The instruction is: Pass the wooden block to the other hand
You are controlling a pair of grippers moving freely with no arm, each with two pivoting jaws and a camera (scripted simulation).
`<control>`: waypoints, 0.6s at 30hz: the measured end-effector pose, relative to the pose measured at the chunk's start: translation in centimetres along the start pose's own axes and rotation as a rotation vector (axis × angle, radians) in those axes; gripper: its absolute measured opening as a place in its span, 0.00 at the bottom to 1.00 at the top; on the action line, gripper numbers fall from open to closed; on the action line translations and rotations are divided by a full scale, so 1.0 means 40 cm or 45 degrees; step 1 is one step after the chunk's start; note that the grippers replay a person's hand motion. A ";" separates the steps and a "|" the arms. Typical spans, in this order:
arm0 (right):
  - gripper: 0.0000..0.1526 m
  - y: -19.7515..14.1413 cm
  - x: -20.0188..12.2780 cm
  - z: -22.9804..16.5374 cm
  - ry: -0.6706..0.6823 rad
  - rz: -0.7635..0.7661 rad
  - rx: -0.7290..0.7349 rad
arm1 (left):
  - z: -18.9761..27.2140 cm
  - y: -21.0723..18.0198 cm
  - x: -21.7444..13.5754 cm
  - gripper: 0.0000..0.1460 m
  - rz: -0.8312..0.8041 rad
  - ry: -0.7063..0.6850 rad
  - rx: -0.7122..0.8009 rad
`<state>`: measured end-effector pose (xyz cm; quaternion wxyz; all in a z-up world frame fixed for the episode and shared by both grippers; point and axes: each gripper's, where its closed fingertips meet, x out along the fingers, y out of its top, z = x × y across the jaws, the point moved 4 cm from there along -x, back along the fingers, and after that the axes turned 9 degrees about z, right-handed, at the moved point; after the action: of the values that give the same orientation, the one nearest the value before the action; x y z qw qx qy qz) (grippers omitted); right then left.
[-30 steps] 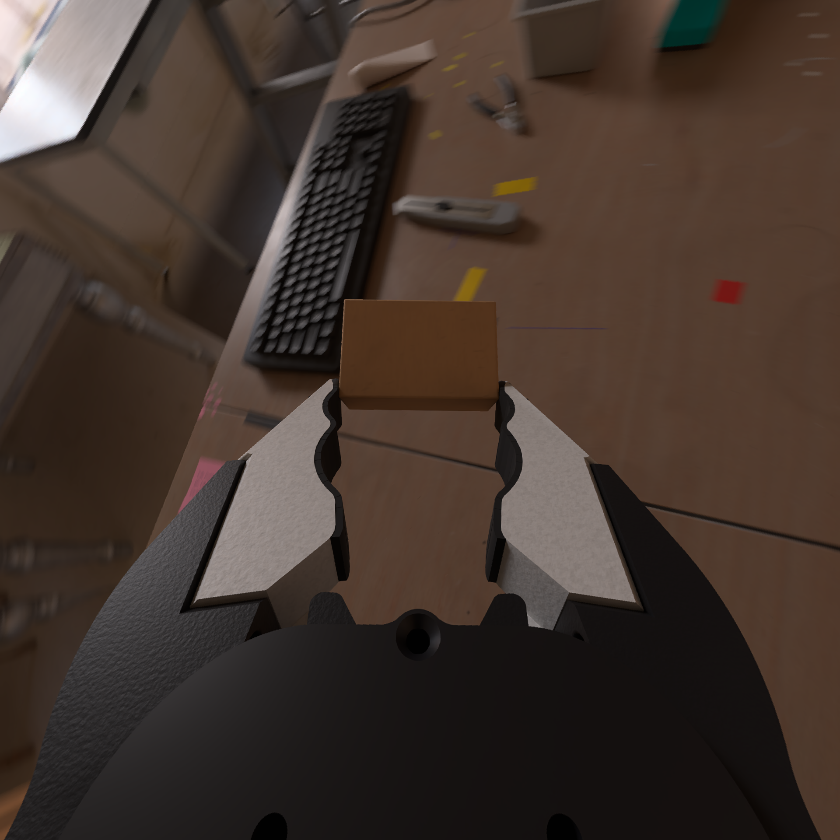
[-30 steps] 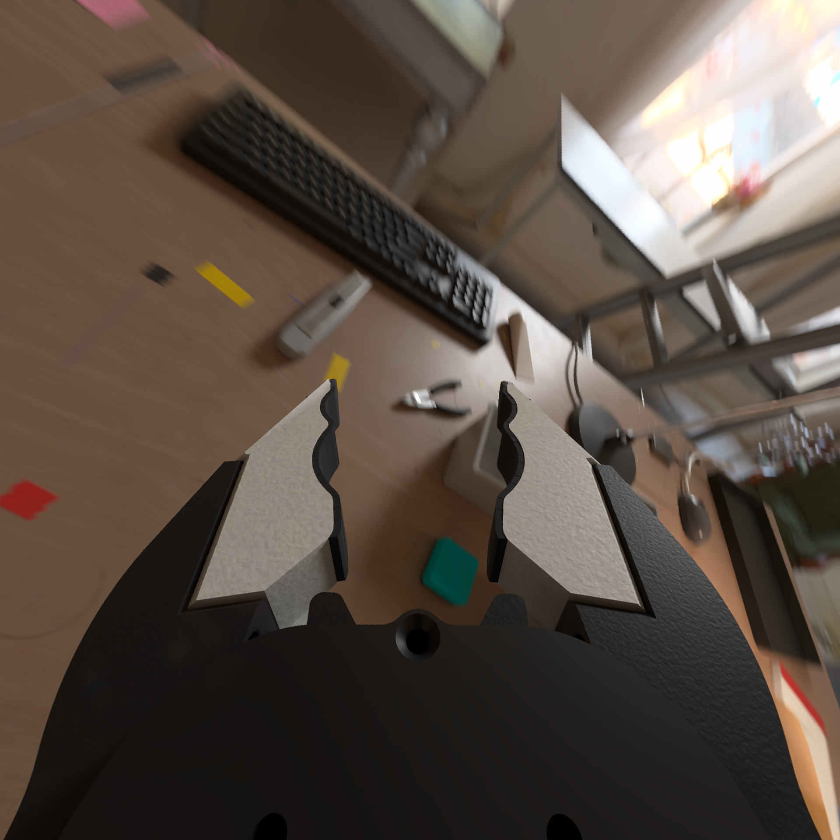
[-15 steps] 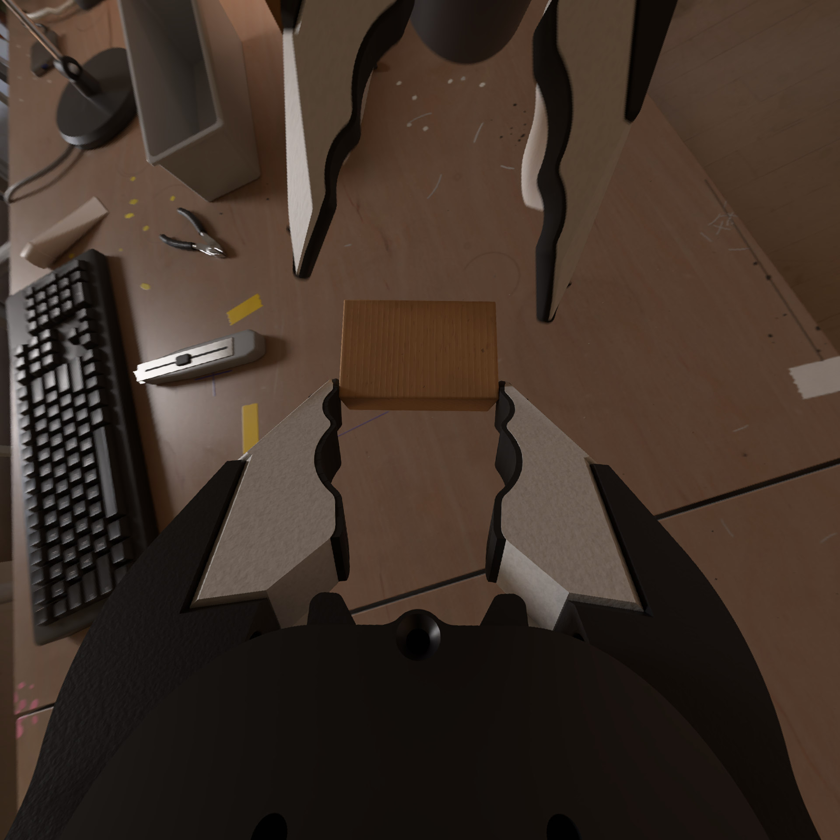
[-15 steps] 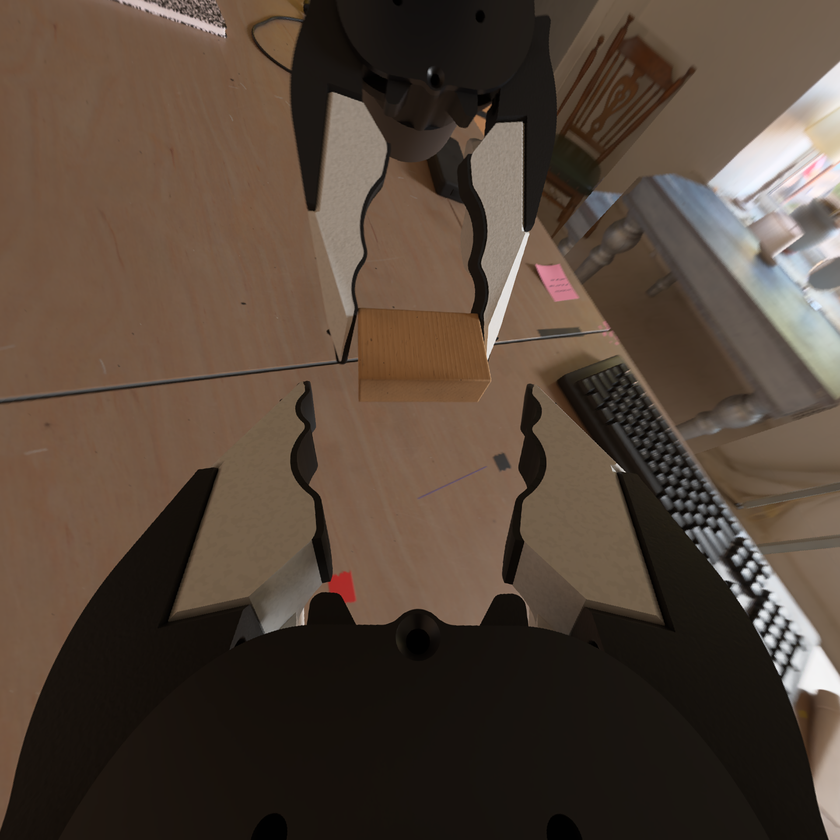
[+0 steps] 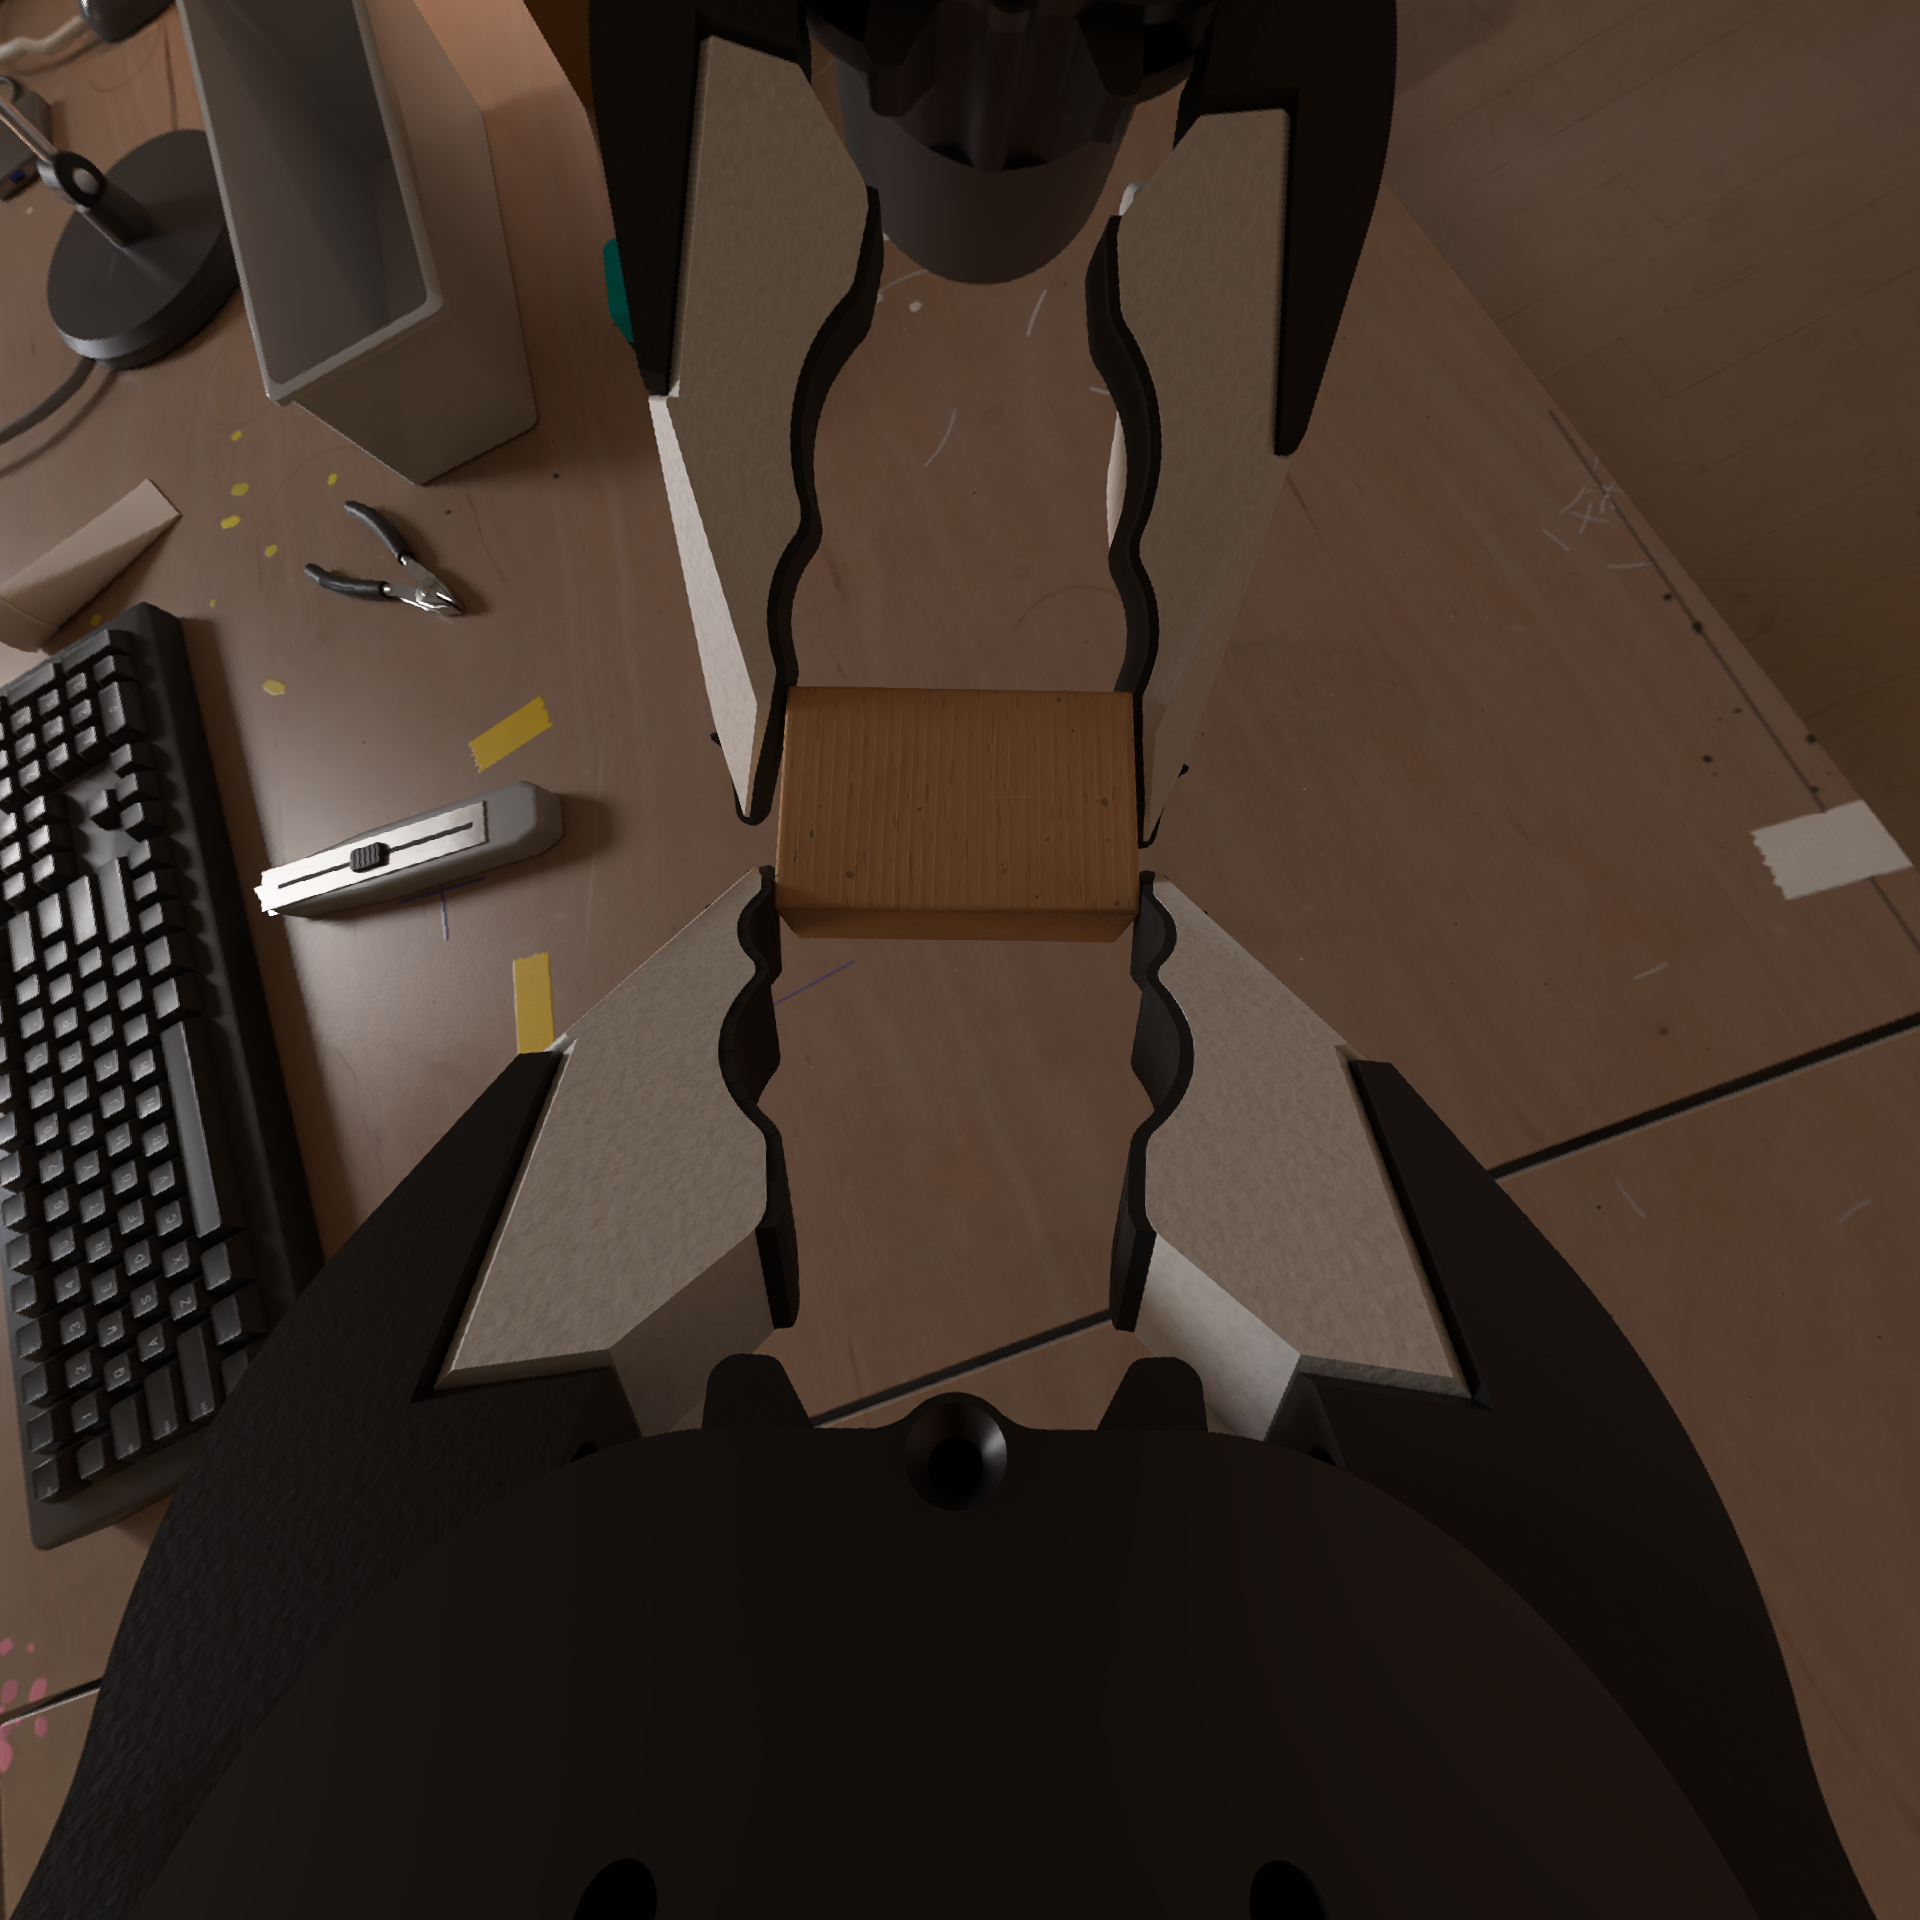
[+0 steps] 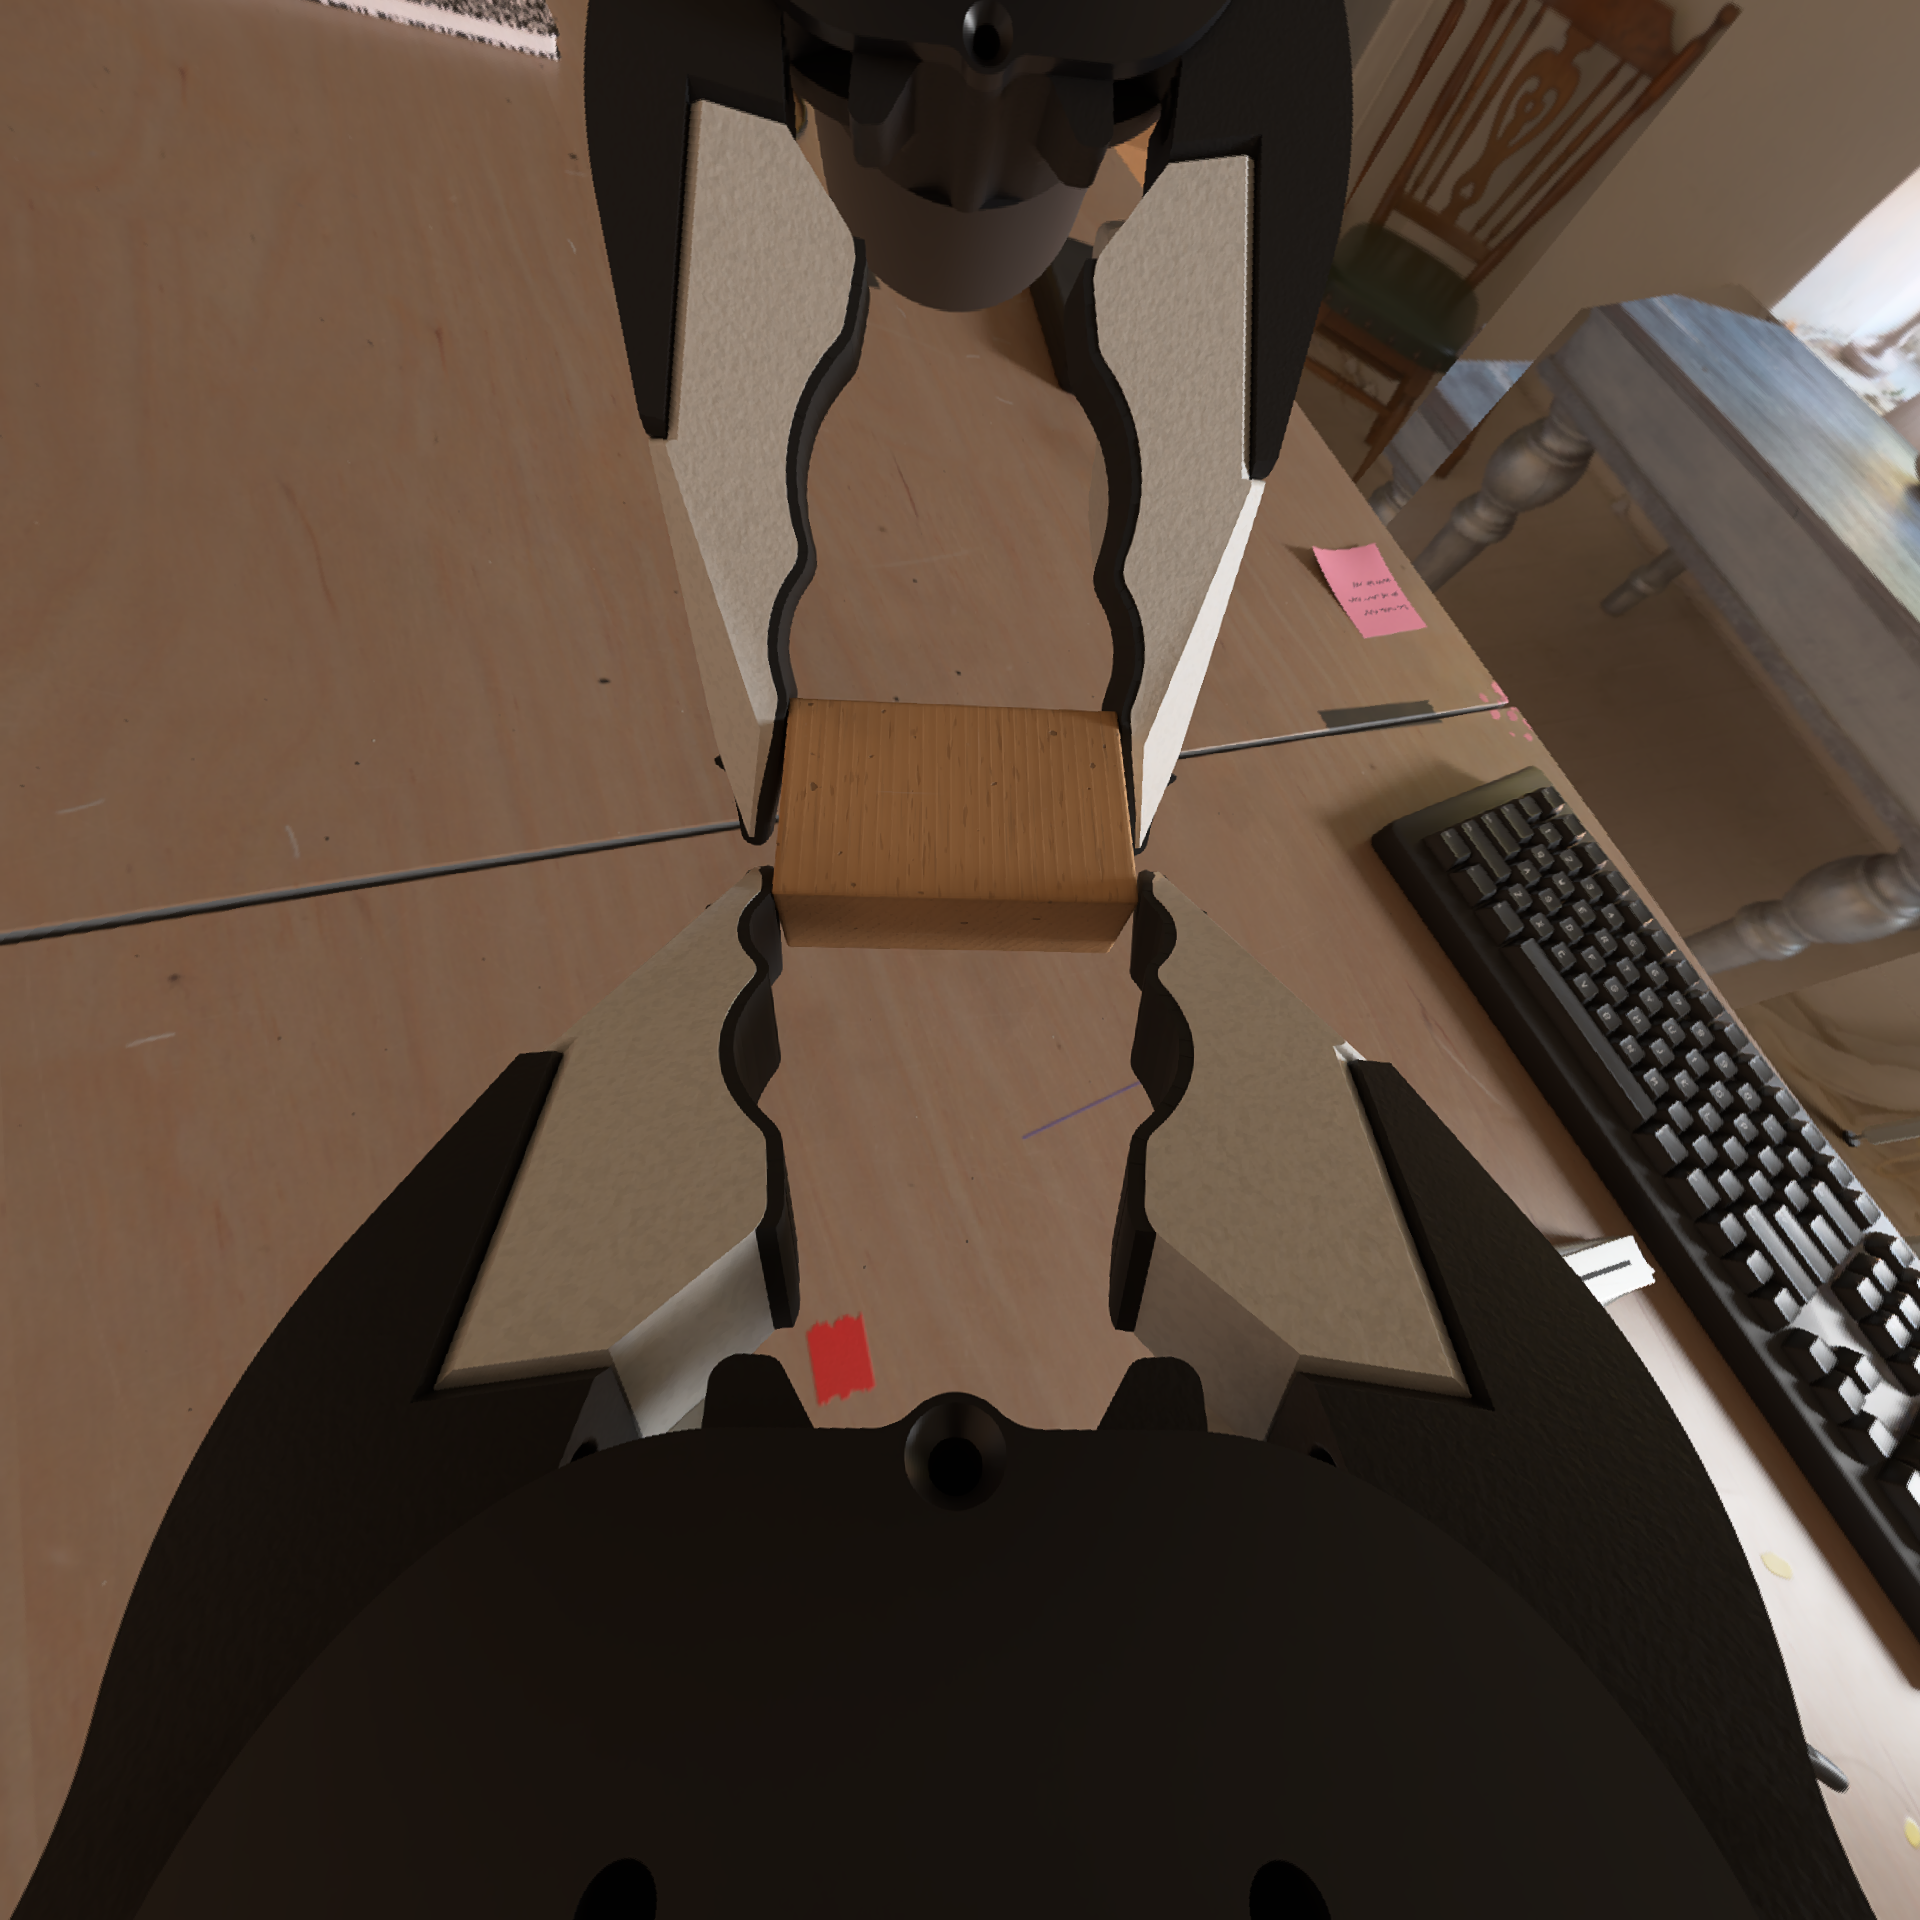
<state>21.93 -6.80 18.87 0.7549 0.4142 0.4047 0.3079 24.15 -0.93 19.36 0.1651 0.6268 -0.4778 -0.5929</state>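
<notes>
The small brown rectangular wooden block (image 5: 956,805) is hanging above the counter (image 5: 1455,644), both grippers' jaws clamping its side faces – it is looking rigid, light, best gripped there.

workshop desk | keyboard (image 5: 114,1049) | pliers (image 5: 390,566) | utility knife (image 5: 410,850) | tape scraps
</notes>
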 end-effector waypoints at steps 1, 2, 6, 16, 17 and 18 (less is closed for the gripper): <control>0.45 0.001 0.000 0.000 0.000 0.010 0.002 | 0.000 0.001 -0.002 0.47 0.003 0.000 -0.001; 0.45 0.003 0.000 0.000 0.002 0.017 0.005 | 0.000 0.002 -0.003 0.47 0.008 0.000 -0.003; 0.45 0.010 -0.004 0.000 -0.023 0.025 -0.032 | 0.001 0.009 -0.008 0.47 0.018 0.022 0.016; 0.44 0.043 -0.072 0.037 -0.241 -0.014 -0.212 | -0.044 0.037 -0.081 0.78 0.191 0.185 -0.028; 0.44 0.050 -0.094 0.051 -0.289 -0.002 -0.215 | -0.058 0.040 -0.089 0.79 0.237 0.230 -0.036; 0.44 0.057 -0.119 0.068 -0.336 0.019 -0.205 | -0.074 0.043 -0.093 0.82 0.291 0.279 -0.046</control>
<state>21.67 -10.56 23.46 0.8300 0.3924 0.2727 0.2878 26.71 0.12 23.57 0.2941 0.6261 -0.5144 -0.5068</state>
